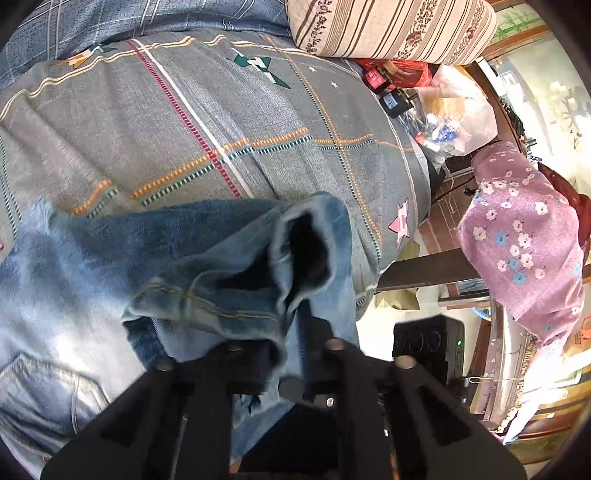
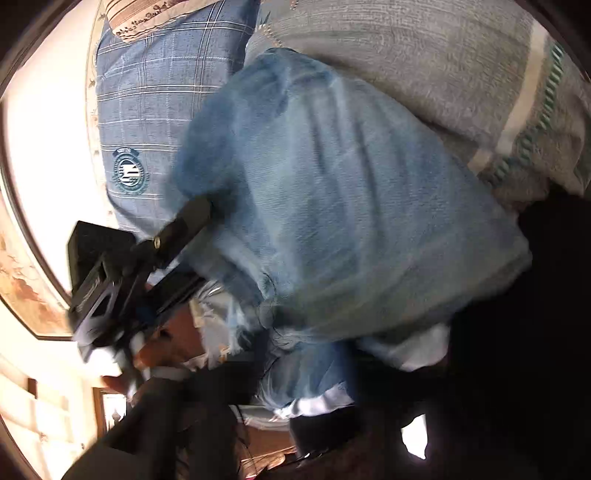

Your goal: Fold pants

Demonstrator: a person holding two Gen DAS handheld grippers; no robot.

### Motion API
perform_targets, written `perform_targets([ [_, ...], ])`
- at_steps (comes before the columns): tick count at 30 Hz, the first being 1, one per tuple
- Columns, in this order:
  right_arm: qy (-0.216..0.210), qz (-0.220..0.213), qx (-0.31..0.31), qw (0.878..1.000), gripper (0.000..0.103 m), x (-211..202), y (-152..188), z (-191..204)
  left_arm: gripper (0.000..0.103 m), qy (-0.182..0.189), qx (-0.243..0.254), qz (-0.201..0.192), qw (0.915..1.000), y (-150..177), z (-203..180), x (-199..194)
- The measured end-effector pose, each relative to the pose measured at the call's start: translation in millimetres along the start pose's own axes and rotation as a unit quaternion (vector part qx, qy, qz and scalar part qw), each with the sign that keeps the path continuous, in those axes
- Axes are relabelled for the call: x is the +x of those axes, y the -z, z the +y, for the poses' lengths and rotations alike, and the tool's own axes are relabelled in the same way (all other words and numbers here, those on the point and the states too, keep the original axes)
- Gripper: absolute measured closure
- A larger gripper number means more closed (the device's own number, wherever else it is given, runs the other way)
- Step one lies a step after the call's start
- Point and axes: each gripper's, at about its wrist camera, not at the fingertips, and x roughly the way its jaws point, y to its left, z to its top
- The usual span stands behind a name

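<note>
Blue denim pants (image 1: 110, 266) lie on a grey patterned bedspread (image 1: 221, 122). In the left wrist view my left gripper (image 1: 284, 354) is shut on a bunched hem of the pants, held a little above the bed. In the right wrist view the pants (image 2: 332, 206) fill the middle, blurred and draped over my right gripper (image 2: 317, 398), whose dark fingers are mostly hidden under denim. The left gripper (image 2: 199, 240) shows there at the left, clamped on the pants' edge.
A striped cushion (image 1: 391, 29) and a blue checked pillow (image 2: 155, 99) lie at the head of the bed. Plastic bags (image 1: 450, 114), a pink floral cloth (image 1: 524, 236) and a black device (image 1: 428, 343) stand beside the bed's right edge.
</note>
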Motion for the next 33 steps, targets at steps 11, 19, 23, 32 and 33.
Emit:
perform_targets([
  [11, 0.112, 0.034, -0.123, 0.985, 0.091, 8.5, 17.7, 29.7, 0.095, -0.012, -0.141, 0.004, 0.9899, 49.2, 92.6, -1.7],
  [19, 0.121, 0.029, -0.237, 0.963, 0.057, -46.8, 29.1, 74.8, 0.047, 0.034, -0.022, -0.084, 0.9956, 46.3, 38.1, -67.3],
  [23, 0.122, -0.053, -0.241, 0.961, 0.043, -66.6, 11.7, 84.7, 0.043, 0.008, -0.015, -0.082, 0.9965, 20.3, 30.8, -50.7],
  [32, 0.159, -0.161, -0.285, 0.931, 0.048, -67.5, -40.8, 90.4, 0.055, -0.055, -0.042, -0.064, 0.9955, 5.0, 18.6, -8.0],
  [33, 0.155, -0.164, -0.290, 0.930, 0.052, -64.4, -48.2, 92.0, 0.061, -0.068, -0.051, -0.058, 0.9947, 6.7, 22.6, -3.9],
])
